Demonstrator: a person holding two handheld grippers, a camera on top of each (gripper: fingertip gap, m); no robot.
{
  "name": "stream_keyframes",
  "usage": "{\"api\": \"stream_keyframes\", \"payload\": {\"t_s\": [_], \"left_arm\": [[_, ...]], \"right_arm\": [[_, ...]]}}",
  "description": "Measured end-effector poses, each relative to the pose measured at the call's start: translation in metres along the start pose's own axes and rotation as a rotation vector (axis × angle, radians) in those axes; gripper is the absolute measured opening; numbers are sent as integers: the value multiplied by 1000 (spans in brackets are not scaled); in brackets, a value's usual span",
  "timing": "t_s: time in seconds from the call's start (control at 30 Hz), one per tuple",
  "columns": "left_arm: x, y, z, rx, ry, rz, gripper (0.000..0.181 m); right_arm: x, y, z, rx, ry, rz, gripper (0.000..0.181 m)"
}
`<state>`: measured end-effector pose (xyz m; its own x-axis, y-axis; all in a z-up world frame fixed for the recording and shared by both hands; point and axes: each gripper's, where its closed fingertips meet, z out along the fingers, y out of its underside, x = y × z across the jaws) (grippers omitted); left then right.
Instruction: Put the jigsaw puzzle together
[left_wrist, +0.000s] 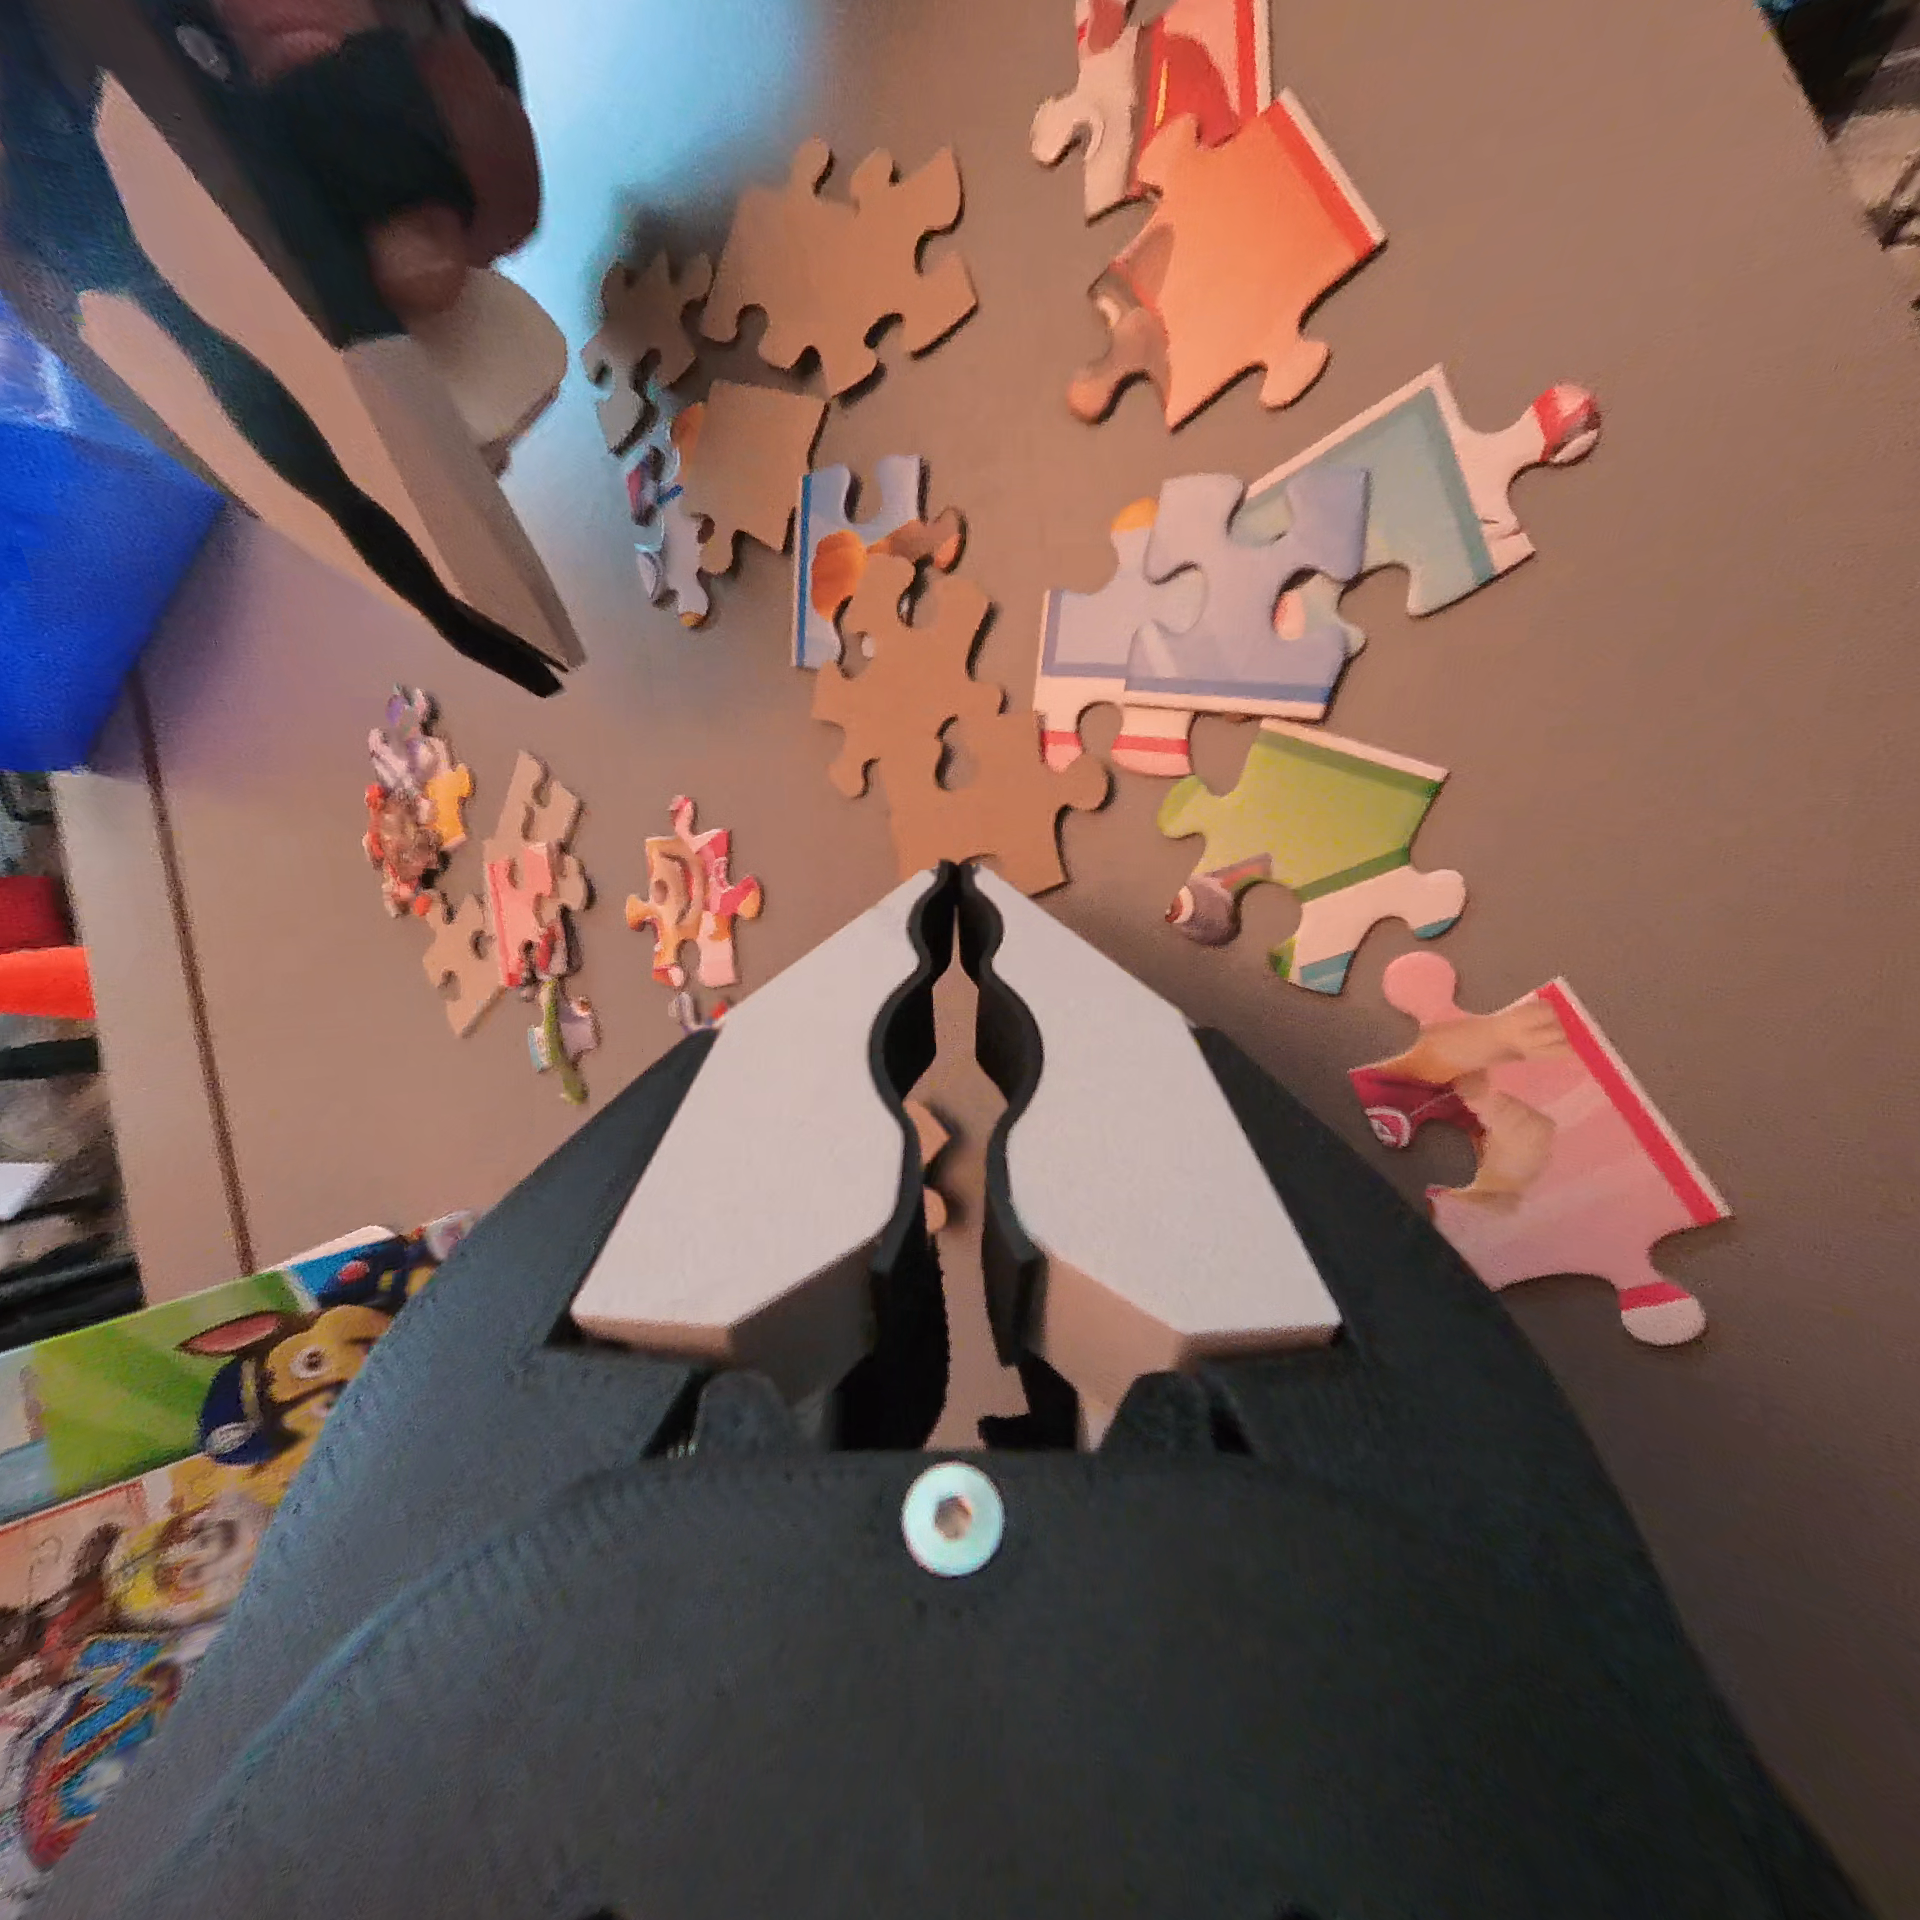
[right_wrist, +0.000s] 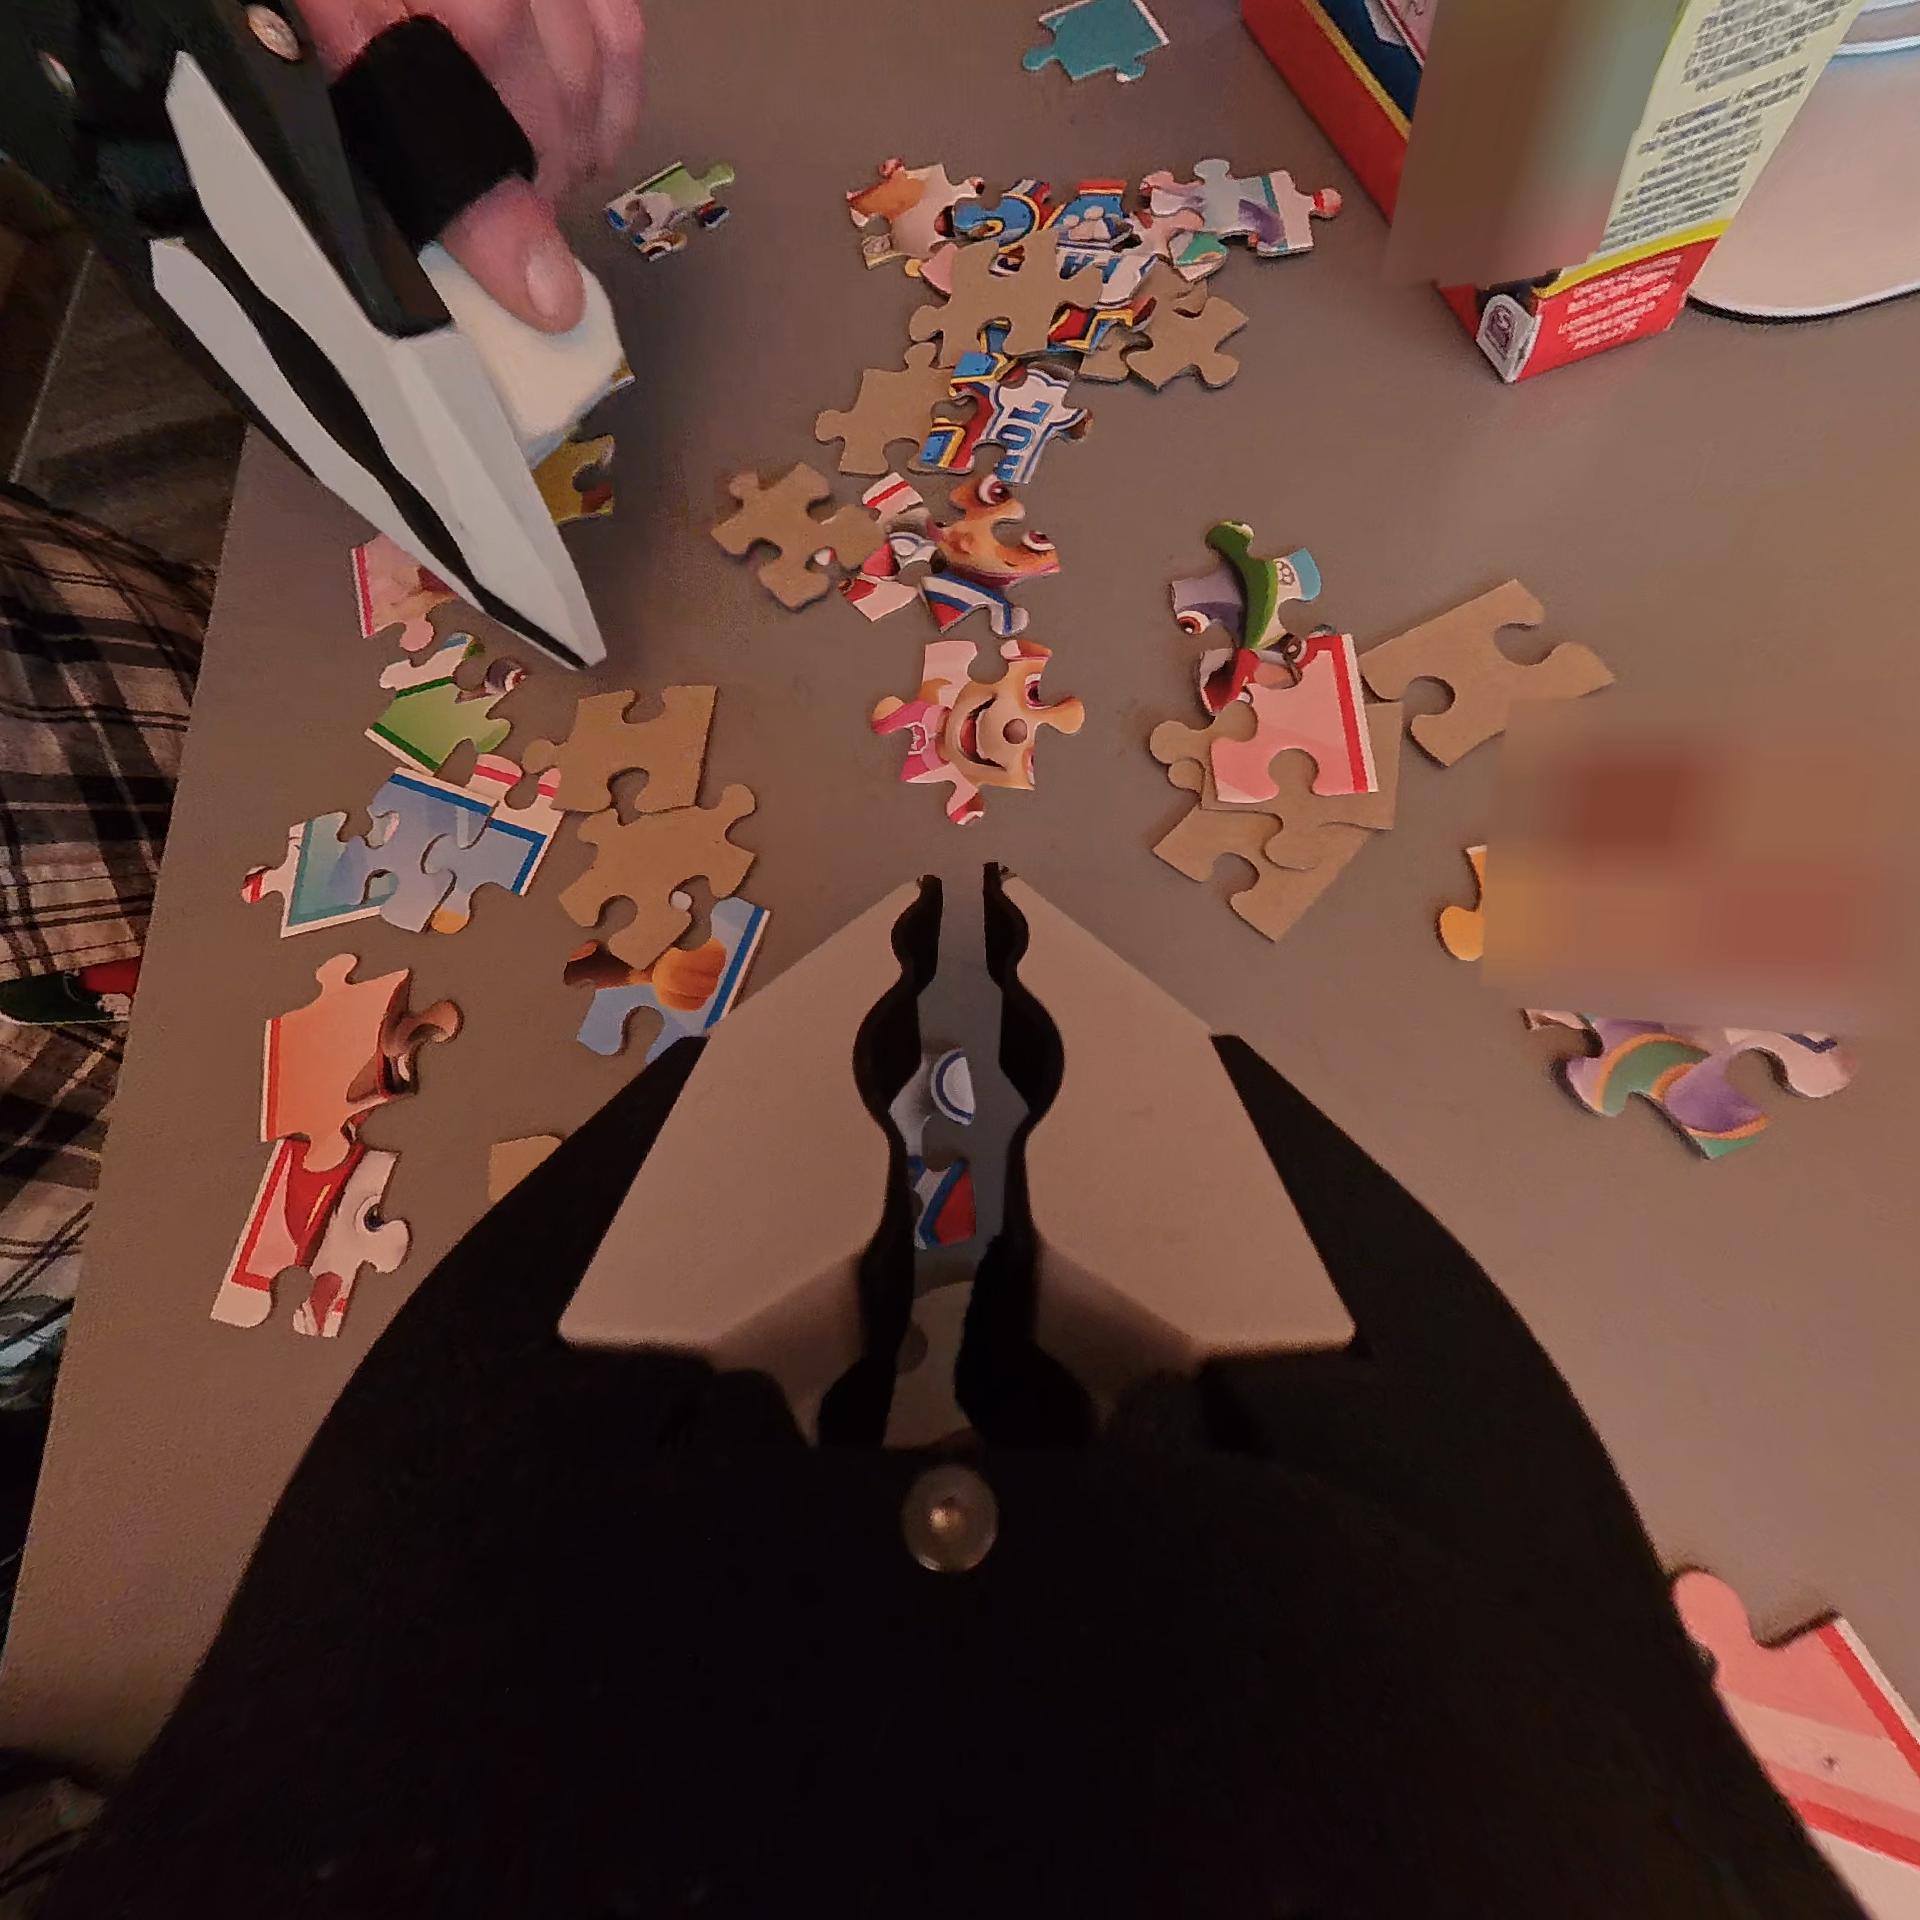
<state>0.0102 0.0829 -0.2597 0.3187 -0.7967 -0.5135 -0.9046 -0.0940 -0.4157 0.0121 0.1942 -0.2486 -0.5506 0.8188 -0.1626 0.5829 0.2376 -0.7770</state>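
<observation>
Many jigsaw pieces lie loose on the grey table (right_wrist: 1351, 1299), some picture side up and some showing brown backs. My left gripper (left_wrist: 956, 878) is shut. Its tips sit at the near edge of a brown face-down piece (left_wrist: 977, 800), and I cannot tell whether they pinch it. It also shows in the right wrist view (right_wrist: 582, 655), low over the table. My right gripper (right_wrist: 961, 883) has its fingers slightly apart with bare table between the tips. A white, blue and red piece (right_wrist: 940, 1143) shows through the gap farther back, clear of the right pad. A pup-face piece (right_wrist: 977, 727) lies just ahead.
The puzzle box (right_wrist: 1558, 291) stands at the far right, and a picture box (left_wrist: 156, 1403) lies at the lower left of the left wrist view. The table's edge runs down the left side (right_wrist: 177, 831), past plaid cloth. The right gripper (left_wrist: 551, 675) hovers left of the pieces. My right fingertips sit around 12 cm from my left ones.
</observation>
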Motion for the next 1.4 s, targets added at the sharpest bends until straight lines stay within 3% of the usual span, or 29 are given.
{"api": "stream_keyframes", "payload": {"t_s": [0.03, 0.1, 0.27, 0.47, 0.63, 0.83, 0.93, 1.07, 1.23, 1.33, 1.4], "left_arm": [[1, 6, 3, -30, 27, -31, 0], [-1, 10, 4, -33, 61, -121, 20], [4, 7, 9, -24, 232, -319, 49], [3, 1, 18, -9, 342, -457, 33], [-2, -1, 18, 20, 277, -426, 25], [-15, -8, 12, 134, 307, -598, 3], [-17, -7, 13, 151, 363, -704, 1], [-24, -13, 11, 228, 443, -854, 1], [-34, -14, 9, 275, 446, -896, 1], [-39, -19, 5, 299, 434, -891, 1], [-39, -20, 2, 294, 430, -878, 1]], "right_arm": [[-2, 0, 1, -2, -6, -7, 8], [-7, 0, 4, -12, -19, -22, 11], [-35, -3, 20, -63, -102, -99, 23], [-63, 6, 48, -172, -191, -171, 24], [-63, 1, 43, -136, -191, -170, 21], [-70, -10, 37, -76, -216, -194, 24], [-66, -11, 37, -62, -209, -174, 15], [-62, -14, 29, -20, -234, -105, 17], [-60, -18, 22, 25, -258, -59, 26], [-67, -32, 19, 91, -284, -79, 18], [-68, -38, 21, 104, -273, -92, 1]]}}
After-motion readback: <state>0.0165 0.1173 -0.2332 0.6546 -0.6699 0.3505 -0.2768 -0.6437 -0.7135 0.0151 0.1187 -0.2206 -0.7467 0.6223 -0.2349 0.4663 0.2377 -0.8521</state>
